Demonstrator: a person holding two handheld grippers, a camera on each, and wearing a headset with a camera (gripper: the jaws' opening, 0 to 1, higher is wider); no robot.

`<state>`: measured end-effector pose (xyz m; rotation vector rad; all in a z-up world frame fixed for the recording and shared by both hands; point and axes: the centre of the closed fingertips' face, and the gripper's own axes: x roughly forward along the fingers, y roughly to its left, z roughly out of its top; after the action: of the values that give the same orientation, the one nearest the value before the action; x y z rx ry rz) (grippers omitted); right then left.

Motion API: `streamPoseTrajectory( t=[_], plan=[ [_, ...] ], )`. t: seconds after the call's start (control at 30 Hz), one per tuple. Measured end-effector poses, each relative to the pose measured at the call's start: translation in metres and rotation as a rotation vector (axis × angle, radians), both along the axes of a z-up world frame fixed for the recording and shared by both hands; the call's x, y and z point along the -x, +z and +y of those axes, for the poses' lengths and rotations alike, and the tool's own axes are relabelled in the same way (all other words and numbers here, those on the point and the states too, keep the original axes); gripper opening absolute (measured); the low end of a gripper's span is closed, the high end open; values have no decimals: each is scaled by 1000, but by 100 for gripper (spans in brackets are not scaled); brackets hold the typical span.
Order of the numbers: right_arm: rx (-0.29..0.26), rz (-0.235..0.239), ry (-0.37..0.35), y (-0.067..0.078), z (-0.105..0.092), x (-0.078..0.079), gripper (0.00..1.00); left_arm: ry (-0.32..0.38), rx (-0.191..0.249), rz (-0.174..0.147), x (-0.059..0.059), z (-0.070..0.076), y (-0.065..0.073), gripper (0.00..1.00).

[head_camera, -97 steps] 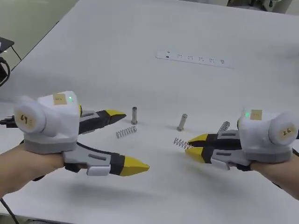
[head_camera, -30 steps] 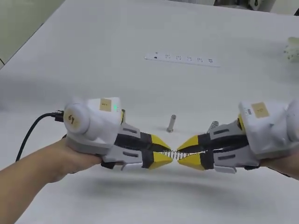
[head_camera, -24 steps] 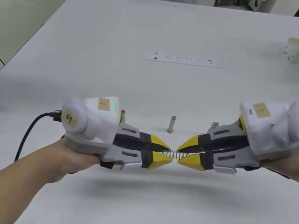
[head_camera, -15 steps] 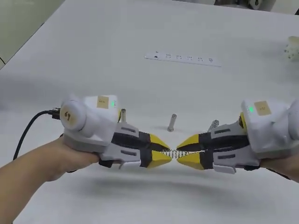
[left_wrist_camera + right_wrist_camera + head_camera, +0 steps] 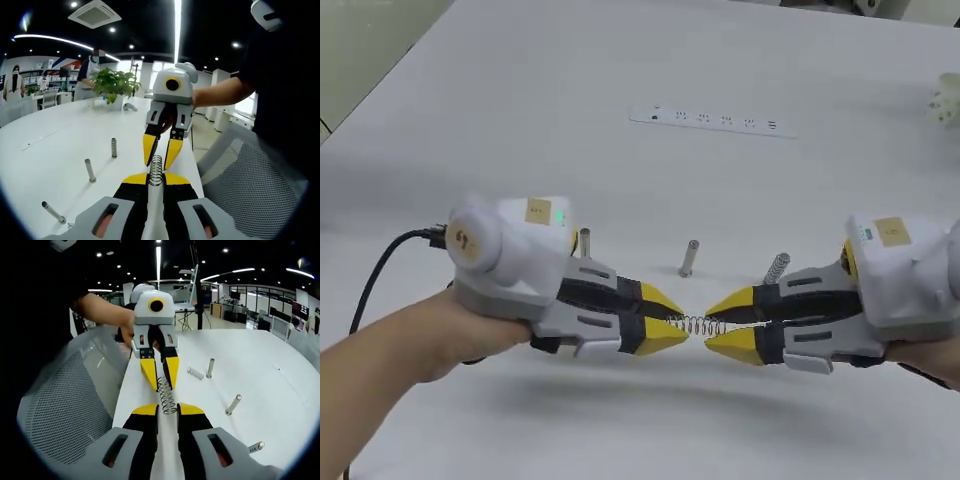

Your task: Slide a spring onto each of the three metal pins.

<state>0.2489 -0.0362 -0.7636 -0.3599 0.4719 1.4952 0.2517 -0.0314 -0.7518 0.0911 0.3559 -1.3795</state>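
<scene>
Steel spring point(image 5: 697, 324) bridges the two claws, clear of the white table point(image 5: 620, 80), in front of the pins. Left gripper point(image 5: 680, 326) is clenched on one end. Right gripper point(image 5: 712, 327) grips the other, with its jaws about a coil's width apart in its own view. Against 3.2 s ago: back then we had the grippers well apart, the left one spread wide and the right one alone holding the spring low over the table; now they meet tip to tip. Against 0.5 s ago: we see more coils between the tips. Middle pin point(image 5: 690, 257) stands upright and bare just behind the spring. Left pin point(image 5: 583, 242) is mostly hidden behind the left gripper's body in the head view. Fitted spring point(image 5: 778, 267) stands upright just beside the right gripper; we can't make out what it sits on. Loose spring point(image 5: 195, 373) lies flat on the table beside the far pin in the right gripper view. Power strip point(image 5: 715, 121) lies well back. White object point(image 5: 947, 98) is cut off at the edge and we can't identify it. Black cable point(image 5: 390, 262) runs from the left gripper.
</scene>
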Motion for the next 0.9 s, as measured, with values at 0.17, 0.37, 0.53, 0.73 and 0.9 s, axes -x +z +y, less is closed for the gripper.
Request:
streamPoseTrajectory(
  t=[0.17,0.37,0.53,0.73,0.9],
  plan=[
    [-9,2,-11,0,0,0,9,0,-2,1,0,1,-1,2],
    [-13,0,-13,0,0,0,8,-5,-8,2,0,1,-4,2],
    [-11,-9,-4,5,-1,0,8,-7,-23,0,0,0,-8,2],
    [-51,-4,-5,14,5,-2,8,-14,-52,-7,1,0,-14,2],
    [-83,-23,5,20,15,0,8,-7,-71,-11,1,1,-20,1]
  ],
)
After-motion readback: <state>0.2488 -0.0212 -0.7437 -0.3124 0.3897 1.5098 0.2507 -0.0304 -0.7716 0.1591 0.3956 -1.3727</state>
